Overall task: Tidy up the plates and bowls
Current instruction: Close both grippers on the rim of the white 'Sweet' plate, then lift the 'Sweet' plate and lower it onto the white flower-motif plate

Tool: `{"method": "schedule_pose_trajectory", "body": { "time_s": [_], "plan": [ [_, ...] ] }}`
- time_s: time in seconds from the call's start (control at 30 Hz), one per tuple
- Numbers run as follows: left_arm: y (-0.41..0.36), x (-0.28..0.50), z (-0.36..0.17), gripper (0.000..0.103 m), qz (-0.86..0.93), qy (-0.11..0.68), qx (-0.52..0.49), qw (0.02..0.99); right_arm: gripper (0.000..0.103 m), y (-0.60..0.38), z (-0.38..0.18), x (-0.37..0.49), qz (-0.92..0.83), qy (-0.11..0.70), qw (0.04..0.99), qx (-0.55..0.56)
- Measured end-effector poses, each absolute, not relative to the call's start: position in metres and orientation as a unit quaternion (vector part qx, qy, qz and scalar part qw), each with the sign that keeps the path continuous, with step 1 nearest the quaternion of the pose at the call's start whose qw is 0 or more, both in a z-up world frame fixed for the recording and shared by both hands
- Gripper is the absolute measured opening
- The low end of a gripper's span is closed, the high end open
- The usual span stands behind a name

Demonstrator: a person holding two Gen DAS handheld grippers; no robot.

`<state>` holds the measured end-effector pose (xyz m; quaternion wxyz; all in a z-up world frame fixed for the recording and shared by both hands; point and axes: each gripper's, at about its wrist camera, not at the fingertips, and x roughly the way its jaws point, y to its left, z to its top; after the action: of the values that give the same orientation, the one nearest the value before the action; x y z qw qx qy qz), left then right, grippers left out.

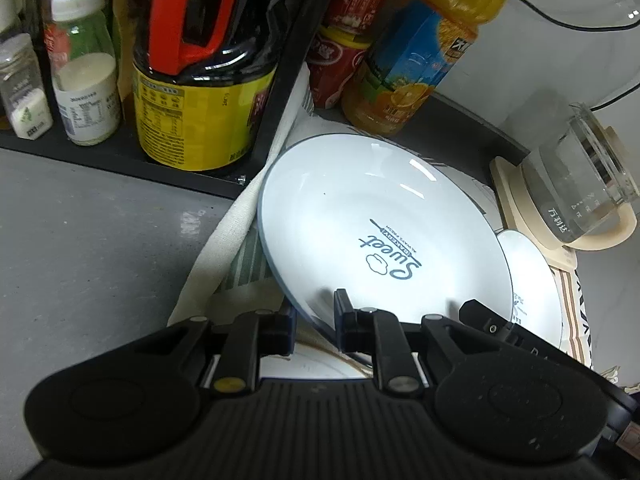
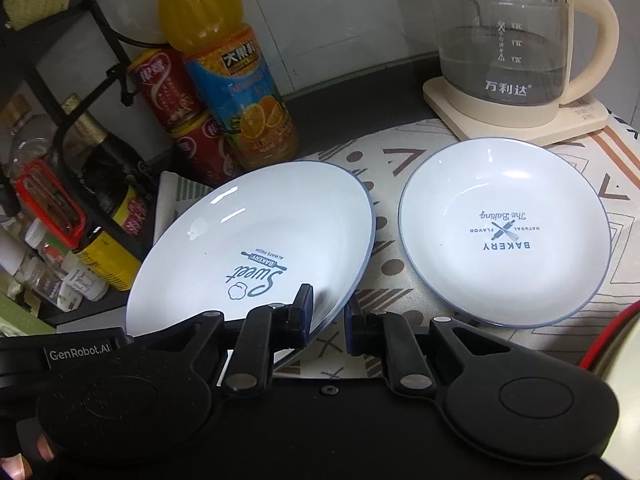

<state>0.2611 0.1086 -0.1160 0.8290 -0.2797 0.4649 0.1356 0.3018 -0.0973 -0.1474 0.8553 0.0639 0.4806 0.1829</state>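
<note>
Left gripper (image 1: pixel 314 322) pinches the near rim of the Sweet plate (image 1: pixel 360 216); one finger sits over the plate's inner face, the other under the rim, jaws closed down to plate thickness. Right gripper (image 2: pixel 328 320) grips the same plate (image 2: pixel 256 240) at its near-right rim, one finger on the inside, the other outside below the edge, jaws likewise narrowed onto the rim. The right gripper's body also shows in the left wrist view, at the plate's near-right edge.

The Sweet plate is tilted, left side raised, held above the patterned cloth (image 2: pixel 384 160). It is white with a blue rim and blue "Sweet Bakery" print.

The Bakery plate (image 2: pixel 504 236) lies flat on the cloth just right of the tilted plate, apart from it, not touched by either gripper. In the left wrist view it is partly hidden behind the Sweet plate.

Far right: glass kettle (image 2: pixel 500 32) on its cream base, some water inside. Far left of the plates: orange juice bottle (image 2: pixel 224 72) and two stacked red cans (image 2: pixel 176 112). Further left, a black rack (image 1: pixel 132 152) holds a big dark sauce jug (image 1: pixel 200 80) with yellow label and red handle, plus small white-capped jars (image 1: pixel 84 72). Grey counter (image 1: pixel 100 260) lies left of the cloth.
</note>
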Motion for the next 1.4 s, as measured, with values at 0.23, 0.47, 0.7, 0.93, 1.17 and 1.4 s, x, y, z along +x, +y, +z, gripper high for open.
{"method": "schedule_pose_trajectory", "body": {
  "time_s": [0.23,0.47,0.7,0.93,1.17,1.4],
  "plan": [
    [0.103,0.243,-0.098,0.017,0.141,0.451,-0.278,0.836,0.015,-0.103,-0.134,0.286,0.191,0.464,0.863,0.068],
    [0.096,0.224,-0.084,0.017,0.148,0.439,-0.279,0.841,0.015,-0.111,-0.123,0.268,0.204,0.454,0.864,0.068],
    [0.089,0.203,-0.076,0.017,0.158,0.431,-0.279,0.843,0.015,-0.116,-0.119,0.248,0.217,0.453,0.862,0.064],
    [0.08,0.177,-0.075,0.017,0.172,0.428,-0.284,0.84,0.015,-0.12,-0.12,0.228,0.23,0.461,0.855,0.058],
    [0.072,0.146,-0.077,0.017,0.191,0.427,-0.291,0.835,0.015,-0.121,-0.121,0.206,0.248,0.467,0.848,0.045],
    [0.066,0.118,-0.081,0.017,0.209,0.425,-0.302,0.828,0.015,-0.123,-0.123,0.188,0.264,0.47,0.842,0.031]
  ]
}}
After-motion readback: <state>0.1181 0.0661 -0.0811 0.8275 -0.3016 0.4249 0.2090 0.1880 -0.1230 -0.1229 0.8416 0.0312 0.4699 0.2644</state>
